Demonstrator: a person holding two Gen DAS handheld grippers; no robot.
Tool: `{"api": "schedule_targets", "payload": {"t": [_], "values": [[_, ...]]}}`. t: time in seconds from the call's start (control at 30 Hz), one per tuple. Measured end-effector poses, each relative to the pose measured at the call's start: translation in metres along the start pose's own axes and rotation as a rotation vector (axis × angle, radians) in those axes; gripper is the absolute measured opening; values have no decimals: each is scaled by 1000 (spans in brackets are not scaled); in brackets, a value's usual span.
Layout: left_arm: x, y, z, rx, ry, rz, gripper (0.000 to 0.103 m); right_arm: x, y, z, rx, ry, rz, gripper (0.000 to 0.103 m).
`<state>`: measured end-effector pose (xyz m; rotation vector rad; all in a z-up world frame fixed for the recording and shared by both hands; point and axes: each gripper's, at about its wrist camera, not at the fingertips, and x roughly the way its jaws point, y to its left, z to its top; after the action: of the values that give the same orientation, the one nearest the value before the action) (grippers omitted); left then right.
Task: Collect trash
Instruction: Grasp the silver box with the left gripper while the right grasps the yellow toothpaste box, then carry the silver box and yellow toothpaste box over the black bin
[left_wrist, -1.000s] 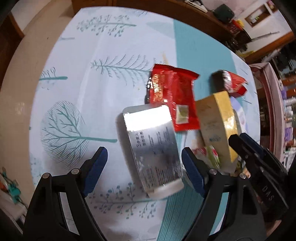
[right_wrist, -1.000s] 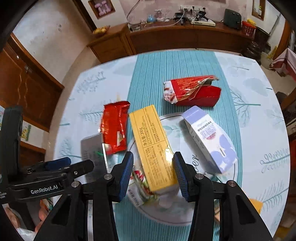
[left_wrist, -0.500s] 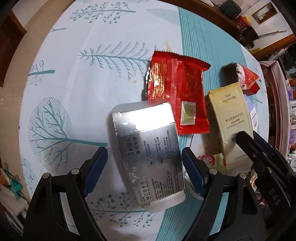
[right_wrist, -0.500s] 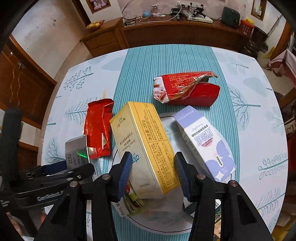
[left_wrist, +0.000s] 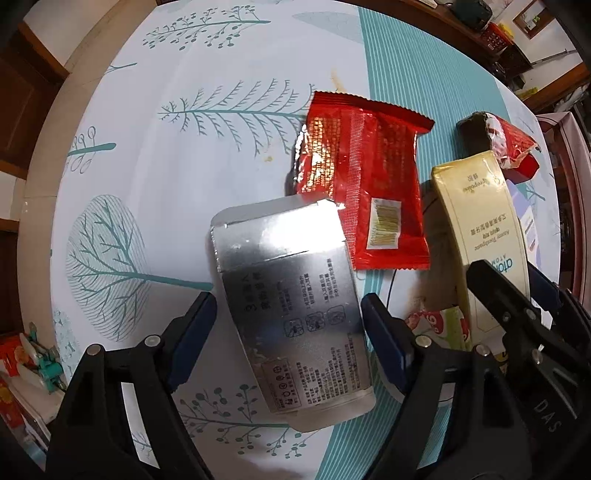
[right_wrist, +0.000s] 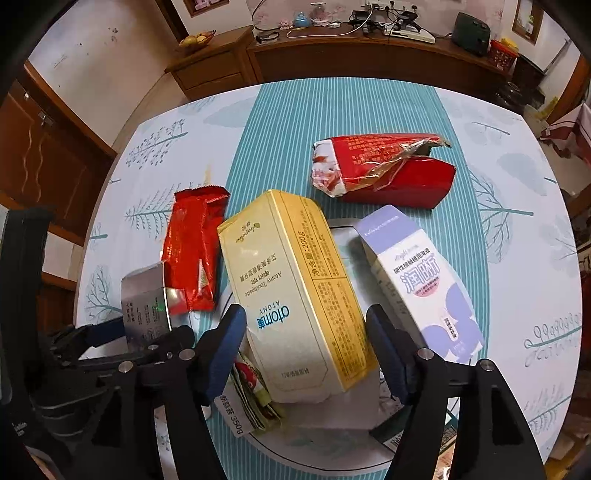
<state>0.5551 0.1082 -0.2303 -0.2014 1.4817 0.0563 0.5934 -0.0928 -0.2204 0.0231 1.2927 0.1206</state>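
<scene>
Trash is not yet seen collected: the silver carton (left_wrist: 295, 302) lies between the spread left gripper (left_wrist: 288, 343) jaws, ungrasped; the yellow box (right_wrist: 291, 291) was just released between the right gripper (right_wrist: 306, 350) jaws, which have been opening.

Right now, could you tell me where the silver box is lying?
The silver box lies flat on the tablecloth between the open fingers of the left gripper, its far corner meeting the red wrapper; in the right wrist view it shows at far left.
</scene>
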Motion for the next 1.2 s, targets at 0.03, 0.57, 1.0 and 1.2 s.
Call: {"api": "schedule_targets", "payload": {"t": [0.03,0.57,1.0,1.2], "values": [[-1,5,1,0,0,-1,75,1,2,0,-6,5,2,69],[-6,13,-12,19,-20,-85,66,19,4,2,-35,57,-26,62],[-30,21,-55,61,-17,-161,66,-59,-15,-24,86,-100,59,61],[-61,9,-91,113,-49,-174,66,-106,-17,-80,117,-141,146,61]]}}
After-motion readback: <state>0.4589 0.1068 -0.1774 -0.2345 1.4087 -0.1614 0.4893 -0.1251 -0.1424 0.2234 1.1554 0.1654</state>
